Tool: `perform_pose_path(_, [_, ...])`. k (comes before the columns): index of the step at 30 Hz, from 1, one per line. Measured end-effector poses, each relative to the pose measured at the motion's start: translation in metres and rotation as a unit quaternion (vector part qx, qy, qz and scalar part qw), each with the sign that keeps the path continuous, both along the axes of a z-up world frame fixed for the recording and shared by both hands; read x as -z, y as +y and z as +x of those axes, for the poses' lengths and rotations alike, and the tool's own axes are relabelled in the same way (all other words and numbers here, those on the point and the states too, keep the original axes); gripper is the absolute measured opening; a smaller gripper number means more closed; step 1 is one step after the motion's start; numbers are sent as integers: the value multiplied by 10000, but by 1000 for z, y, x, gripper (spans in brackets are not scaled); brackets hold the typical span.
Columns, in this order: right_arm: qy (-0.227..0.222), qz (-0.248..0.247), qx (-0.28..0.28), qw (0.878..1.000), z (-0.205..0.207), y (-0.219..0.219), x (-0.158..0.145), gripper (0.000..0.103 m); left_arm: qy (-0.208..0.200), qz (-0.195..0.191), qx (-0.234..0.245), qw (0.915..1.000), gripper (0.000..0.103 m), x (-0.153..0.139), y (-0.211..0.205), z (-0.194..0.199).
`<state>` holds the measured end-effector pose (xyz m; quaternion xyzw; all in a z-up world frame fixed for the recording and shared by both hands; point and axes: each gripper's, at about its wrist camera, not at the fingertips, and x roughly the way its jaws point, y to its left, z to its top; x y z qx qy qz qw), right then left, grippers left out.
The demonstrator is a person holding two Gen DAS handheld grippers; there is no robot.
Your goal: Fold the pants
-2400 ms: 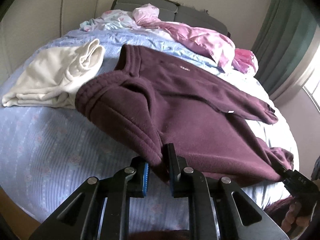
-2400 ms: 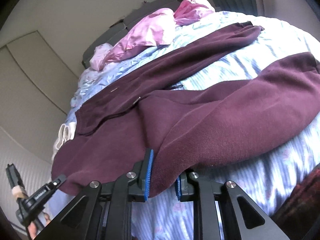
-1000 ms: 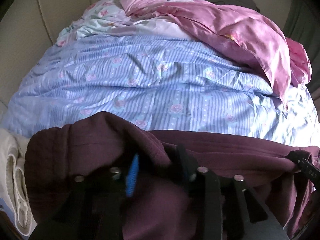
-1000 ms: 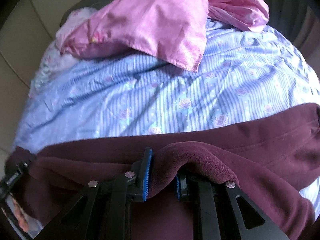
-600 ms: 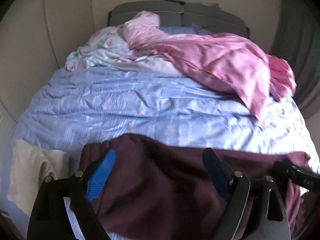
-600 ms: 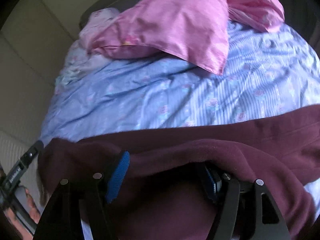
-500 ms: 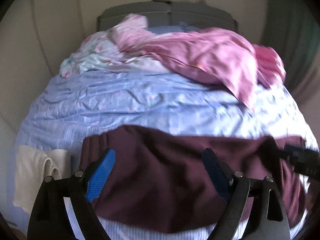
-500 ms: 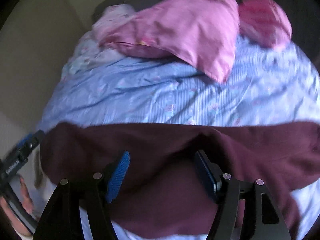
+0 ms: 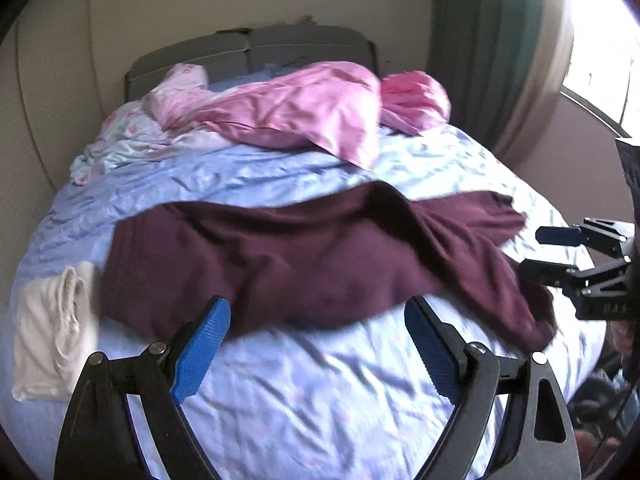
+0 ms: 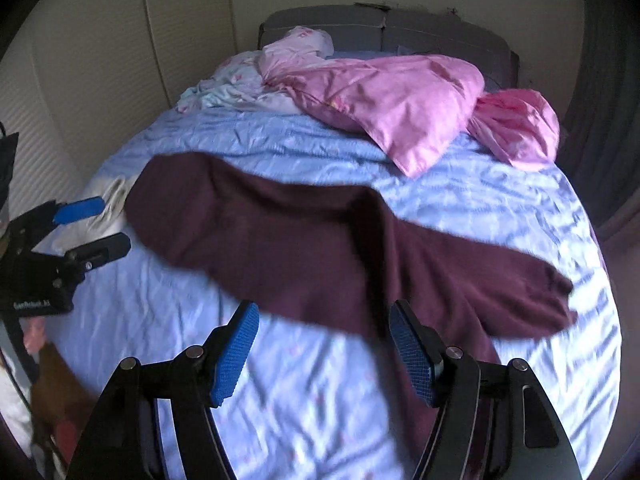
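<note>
The dark maroon pants (image 9: 304, 264) lie folded lengthwise across the middle of the blue striped bed (image 9: 320, 400); they also show in the right wrist view (image 10: 320, 248), with the leg ends toward the right. My left gripper (image 9: 316, 344) is open and empty, just short of the pants' near edge; it also shows at the left of the right wrist view (image 10: 94, 226). My right gripper (image 10: 324, 352) is open and empty, near the pants' near edge; it also shows at the right of the left wrist view (image 9: 548, 252).
A folded cream garment (image 9: 52, 332) lies on the bed left of the pants. Pink bedding (image 9: 312, 112) and pale floral bedding (image 10: 240, 84) are heaped by the grey headboard (image 9: 256, 48). A green curtain (image 9: 480, 40) and a window stand at the right.
Both grippers had carried the near half of the pants over the far half. They opened, let go, and have pulled back from the pants, which now lie on the bed.
</note>
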<state>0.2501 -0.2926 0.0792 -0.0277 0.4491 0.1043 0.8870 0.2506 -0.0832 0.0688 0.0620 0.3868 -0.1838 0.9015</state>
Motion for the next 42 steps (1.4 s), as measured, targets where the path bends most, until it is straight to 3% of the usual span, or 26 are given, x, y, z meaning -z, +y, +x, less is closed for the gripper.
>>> perform_pose_path(6, [194, -188, 321, 9991, -65, -48, 28, 69, 17, 169, 541, 9984, 89, 30, -52, -48])
perform_pose_path(10, [446, -176, 449, 9978, -88, -71, 50, 69, 320, 124, 835, 9959, 89, 50, -91, -63])
perform_pose_path(14, [625, -295, 517, 9963, -104, -83, 74, 69, 417, 339, 1024, 9933, 89, 65, -125, -74])
perform_pose_path(23, [1014, -755, 603, 9901, -107, -94, 138, 68, 808, 791, 1075, 9878, 89, 110, -156, -84])
perform_pose_path(32, [801, -1691, 685, 9799, -94, -89, 186, 68, 868, 1252, 1158, 9815, 89, 143, -173, -86])
perform_pose_path(33, [711, -1769, 663, 9794, -95, -88, 188, 60, 874, 1282, 1150, 9812, 89, 144, -173, -84])
perform_pose_path(34, [626, -1863, 683, 9781, -97, -89, 188, 43, 872, 1301, 1134, 9811, 89, 144, -173, -82])
perform_pose_path(37, [435, -1697, 899, 9804, -99, -105, 174, 23, 859, 1266, 1070, 9824, 89, 141, -171, -73])
perform_pose_path(42, [-413, -1009, 1782, 9779, -92, -164, 95, 15, 740, 880, 740, 9906, 89, 121, -174, -43])
